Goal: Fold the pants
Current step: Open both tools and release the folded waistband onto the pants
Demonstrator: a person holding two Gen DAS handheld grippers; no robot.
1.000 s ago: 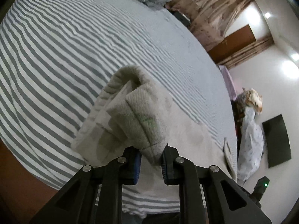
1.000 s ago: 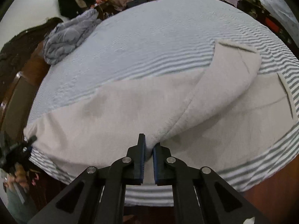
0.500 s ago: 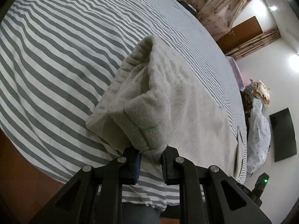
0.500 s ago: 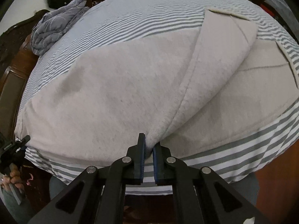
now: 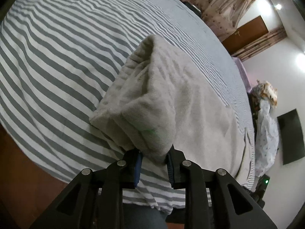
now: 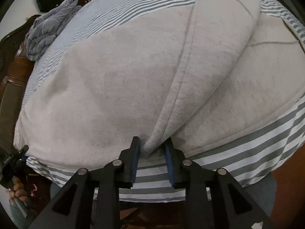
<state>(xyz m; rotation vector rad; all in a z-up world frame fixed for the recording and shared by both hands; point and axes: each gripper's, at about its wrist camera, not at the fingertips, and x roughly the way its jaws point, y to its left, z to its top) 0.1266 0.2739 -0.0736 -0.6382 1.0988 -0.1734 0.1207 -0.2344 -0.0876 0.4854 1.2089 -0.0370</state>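
Note:
Light beige pants (image 6: 118,87) lie spread on a bed with a grey-and-white striped sheet (image 5: 57,61), one leg folded over the other. My left gripper (image 5: 154,159) has its jaws opened around the bunched waistband end of the pants (image 5: 144,118), which still sits between the fingers. My right gripper (image 6: 151,150) is open too, with a fold of the pants (image 6: 152,143) resting loosely between its spread fingers near the bed's front edge. The left gripper also shows at the left edge of the right wrist view (image 6: 11,162).
A crumpled grey quilt (image 6: 47,32) lies at the far side of the bed. The wooden bed frame (image 6: 11,87) runs along the left. A door (image 5: 246,34), curtains, a wall TV (image 5: 290,135) and piled clothes (image 5: 265,126) stand beyond the bed.
Both grippers have opened: the jaws that pinched the pants now stand apart. The pants have been lowered and lie flatter on the bed near its front edge.

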